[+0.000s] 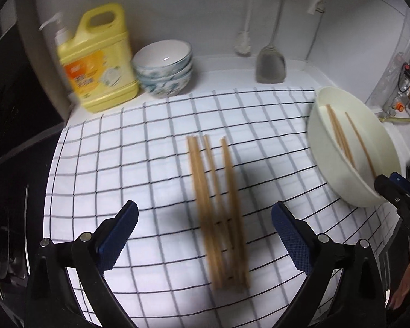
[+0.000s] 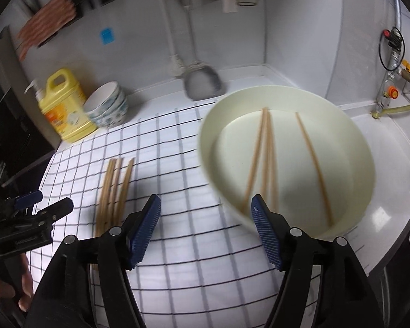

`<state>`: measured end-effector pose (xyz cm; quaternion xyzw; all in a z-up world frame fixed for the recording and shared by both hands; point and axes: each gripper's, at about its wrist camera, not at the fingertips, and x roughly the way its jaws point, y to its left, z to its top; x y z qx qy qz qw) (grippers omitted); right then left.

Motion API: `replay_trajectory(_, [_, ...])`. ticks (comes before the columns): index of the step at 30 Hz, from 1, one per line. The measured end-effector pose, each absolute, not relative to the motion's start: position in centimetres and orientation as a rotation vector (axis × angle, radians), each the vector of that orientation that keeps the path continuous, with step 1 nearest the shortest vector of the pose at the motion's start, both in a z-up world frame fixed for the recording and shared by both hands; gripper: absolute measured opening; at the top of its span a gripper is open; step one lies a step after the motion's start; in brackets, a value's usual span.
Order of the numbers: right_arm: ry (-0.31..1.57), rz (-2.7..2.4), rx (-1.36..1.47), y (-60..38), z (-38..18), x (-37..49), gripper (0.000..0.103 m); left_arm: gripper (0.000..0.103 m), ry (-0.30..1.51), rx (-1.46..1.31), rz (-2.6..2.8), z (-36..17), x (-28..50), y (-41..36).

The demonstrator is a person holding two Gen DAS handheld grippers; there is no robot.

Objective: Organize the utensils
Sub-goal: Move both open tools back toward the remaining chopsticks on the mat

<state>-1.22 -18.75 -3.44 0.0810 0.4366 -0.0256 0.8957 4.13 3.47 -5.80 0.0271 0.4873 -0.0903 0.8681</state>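
Left gripper (image 1: 203, 220) with bumpy blue pads spread wide and empty, right gripper (image 2: 206, 216) spread and empty too, thin wooden chopsticks (image 1: 217, 213) side by side on checked cloth (image 1: 150, 142), pointing away, more chopsticks (image 2: 268, 161) in round cream bowl (image 2: 341, 120).

It was a home kitchen, plainly: a white tabletop (image 1: 232, 65) in a tiled corner, a yellow dish-soap jug (image 1: 98, 60) beside stacked patterned bowls (image 1: 164, 68), a spatula (image 1: 270, 63) hanging on the wall, and a gas valve with a yellow hose (image 2: 396, 101) off to the right.
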Motion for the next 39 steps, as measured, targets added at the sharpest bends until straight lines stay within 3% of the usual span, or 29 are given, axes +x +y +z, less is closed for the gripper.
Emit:
replay_trajectory(13, [0.992, 0.087, 0.125, -12.3, -8.1, -1.1, 0.066, 0.096, 1.074, -0.005, -0.067, -9.9, 2.0, 9.1])
replay_trajectory(39, [1.042, 0.083, 0.138, -8.0, -13.9, 2.8, 0.066, 0.096, 1.062, 0.059, -0.073, -12.7, 4.1, 9.8])
